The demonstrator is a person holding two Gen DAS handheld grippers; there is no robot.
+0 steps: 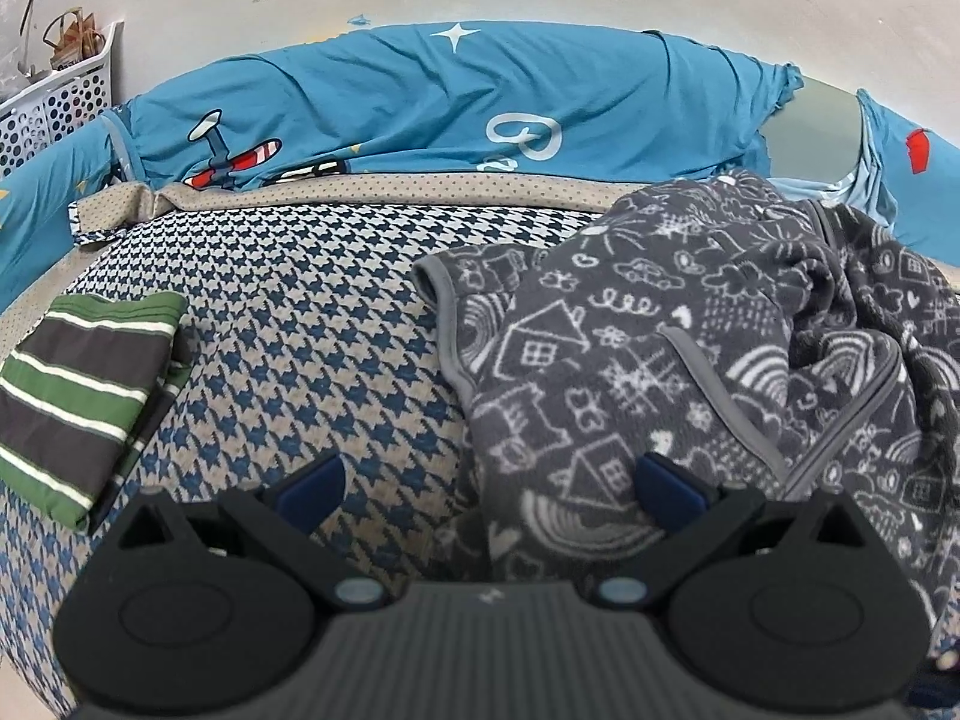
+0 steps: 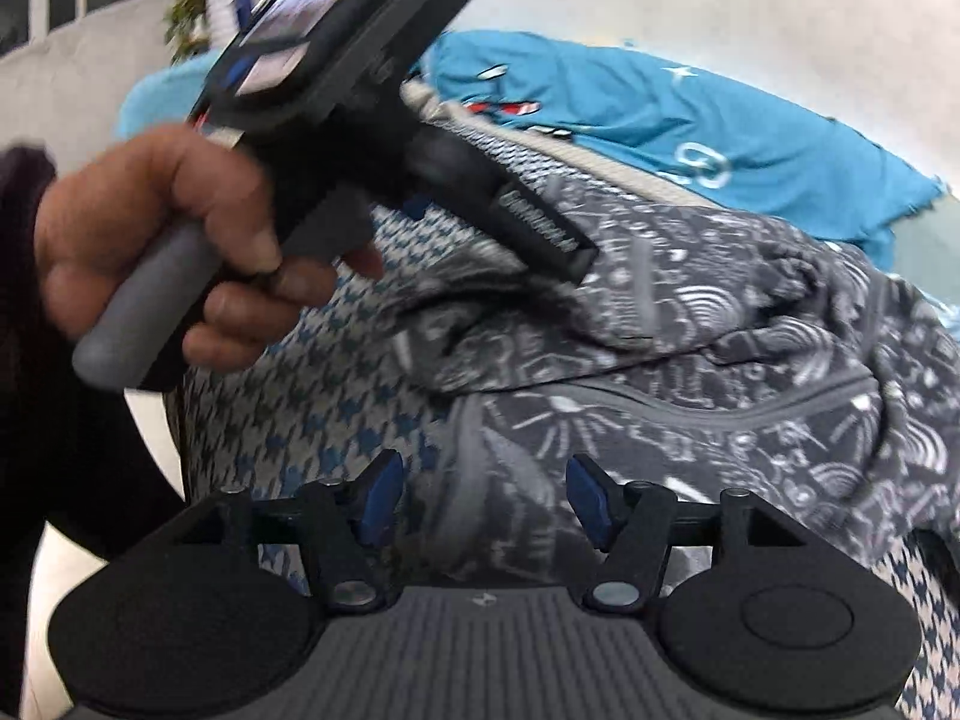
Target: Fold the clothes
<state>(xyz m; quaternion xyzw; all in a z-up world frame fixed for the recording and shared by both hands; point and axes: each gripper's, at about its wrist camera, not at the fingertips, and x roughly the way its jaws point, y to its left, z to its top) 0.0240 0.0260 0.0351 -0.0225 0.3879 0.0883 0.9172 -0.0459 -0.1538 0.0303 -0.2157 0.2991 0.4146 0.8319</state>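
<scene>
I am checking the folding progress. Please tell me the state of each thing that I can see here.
Grey doodle-print garment: unfolded, crumpled in a heap on the houndstooth surface.
Green striped garment: folded, lying flat at the left.
Left gripper: jaws open, one pad over the grey garment's edge, gripping nothing.
Right gripper: jaws open above the grey garment, gripping nothing.
White basket: upright, holding bags.

Left hand-held gripper (image 1: 489, 486) open over doodle fleece (image 1: 690, 348), striped garment (image 1: 84, 378) folded left, maybe shirt.
</scene>
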